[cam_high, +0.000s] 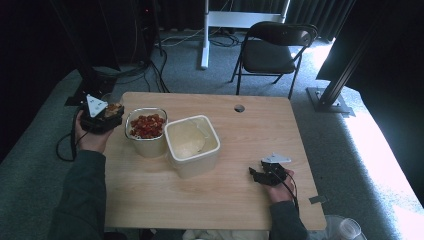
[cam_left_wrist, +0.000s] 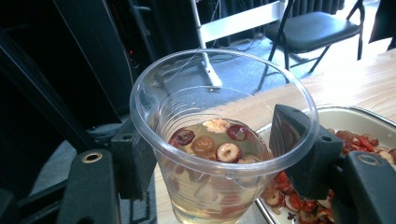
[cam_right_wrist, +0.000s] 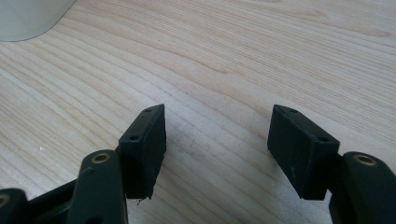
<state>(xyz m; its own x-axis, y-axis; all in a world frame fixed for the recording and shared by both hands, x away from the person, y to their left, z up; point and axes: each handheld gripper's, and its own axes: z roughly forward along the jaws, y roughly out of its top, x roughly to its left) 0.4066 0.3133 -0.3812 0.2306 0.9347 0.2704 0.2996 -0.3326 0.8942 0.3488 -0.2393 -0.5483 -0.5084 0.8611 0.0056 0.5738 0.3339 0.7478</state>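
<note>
Right now the left hand-held gripper (cam_left_wrist: 219, 158) clamps a clear plastic cup (cam_left_wrist: 223, 140) of liquid and dried fruit beside the fruit container (cam_high: 146, 131) — squeeze harder or tilt and it spills — right hand-held gripper (cam_right_wrist: 217, 149) rests open on the table (cam_right_wrist: 233, 56).

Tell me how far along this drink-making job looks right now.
Seemingly done: the clear plastic cup already holds pale liquid with red and tan dried fruit slices. In hand: the left gripper is clamped on that cup at the table's left edge, beside the clear tub of dried fruit. Left: probably setting it down; the right gripper rests open on the wooden table.
</note>
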